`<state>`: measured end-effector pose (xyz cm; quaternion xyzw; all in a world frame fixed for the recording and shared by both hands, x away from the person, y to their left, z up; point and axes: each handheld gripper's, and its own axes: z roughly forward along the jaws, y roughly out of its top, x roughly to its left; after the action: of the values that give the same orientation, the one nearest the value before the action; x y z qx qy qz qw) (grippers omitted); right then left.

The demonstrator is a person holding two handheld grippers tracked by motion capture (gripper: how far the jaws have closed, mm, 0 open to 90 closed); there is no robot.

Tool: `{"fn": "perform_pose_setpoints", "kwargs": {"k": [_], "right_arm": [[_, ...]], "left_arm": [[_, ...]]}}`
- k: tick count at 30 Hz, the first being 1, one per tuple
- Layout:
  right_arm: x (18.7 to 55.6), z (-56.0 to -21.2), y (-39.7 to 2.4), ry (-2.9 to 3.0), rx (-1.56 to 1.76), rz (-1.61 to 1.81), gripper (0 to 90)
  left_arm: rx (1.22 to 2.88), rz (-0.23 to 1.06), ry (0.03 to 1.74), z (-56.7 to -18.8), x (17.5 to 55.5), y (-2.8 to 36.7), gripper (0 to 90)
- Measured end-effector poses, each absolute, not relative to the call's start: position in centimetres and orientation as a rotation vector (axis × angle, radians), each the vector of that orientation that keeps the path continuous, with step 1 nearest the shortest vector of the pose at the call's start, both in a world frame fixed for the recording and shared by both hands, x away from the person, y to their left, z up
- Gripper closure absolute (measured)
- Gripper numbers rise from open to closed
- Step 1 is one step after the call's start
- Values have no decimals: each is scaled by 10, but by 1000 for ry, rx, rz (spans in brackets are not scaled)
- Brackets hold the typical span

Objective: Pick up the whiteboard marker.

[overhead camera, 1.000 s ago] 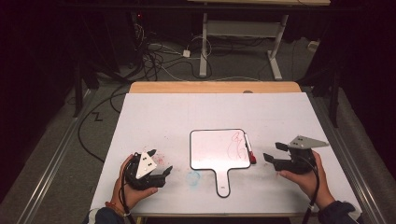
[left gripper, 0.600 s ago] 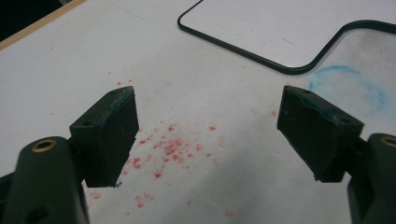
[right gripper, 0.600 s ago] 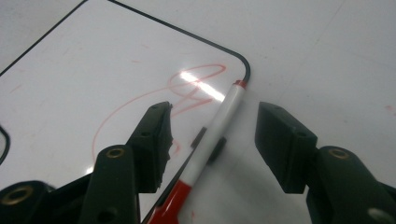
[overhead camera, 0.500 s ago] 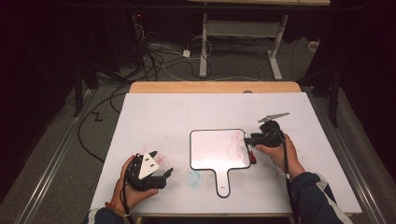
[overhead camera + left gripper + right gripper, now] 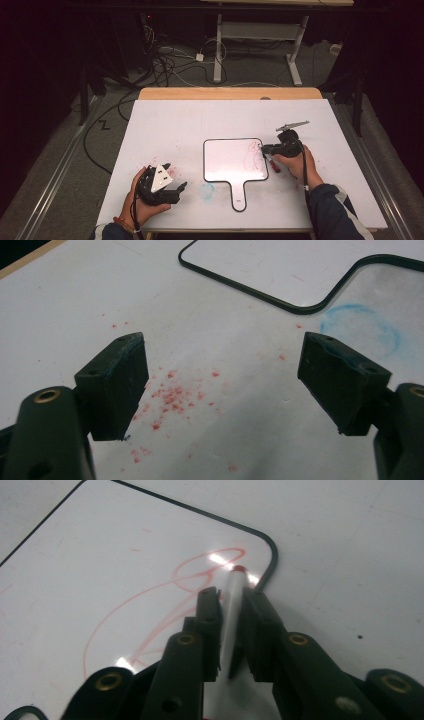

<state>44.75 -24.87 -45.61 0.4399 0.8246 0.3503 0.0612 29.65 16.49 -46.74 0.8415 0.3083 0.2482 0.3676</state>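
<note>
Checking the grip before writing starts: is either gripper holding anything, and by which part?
The right gripper is shut on a red-tipped marker, gripping its white barrel just behind the tip. The left gripper is open and holds nothing.

A white handheld whiteboard (image 5: 234, 161) with a black rim bears looping red scribbles, the marker (image 5: 232, 615) is white with a red tip, and the white counter (image 5: 190, 125) shows red specks and a blue ring smudge (image 5: 361, 329).

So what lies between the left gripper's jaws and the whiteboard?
In the left gripper view, bare table with red specks separates the open left gripper from the whiteboard.
</note>
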Motion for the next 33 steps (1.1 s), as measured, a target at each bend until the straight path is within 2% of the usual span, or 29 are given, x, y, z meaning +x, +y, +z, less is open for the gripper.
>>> {"fn": "perform_pose_setpoints", "kwargs": {"k": [9, 17, 23, 33], "right_arm": [[440, -447, -245, 2445, 1265, 1084, 813], [419, -425, -238, 2382, 1158, 1240, 813], [396, -407, -223, 2339, 1018, 1355, 813], [376, -399, -213, 2289, 942, 1473, 813]], "left_arm": [[2139, 599, 802, -466, 299, 163, 198], [2023, 446, 786, -448, 313, 143, 213], [1995, 313, 683, -433, 328, 97, 230], [1986, 199, 601, -431, 348, 28, 289]]}}
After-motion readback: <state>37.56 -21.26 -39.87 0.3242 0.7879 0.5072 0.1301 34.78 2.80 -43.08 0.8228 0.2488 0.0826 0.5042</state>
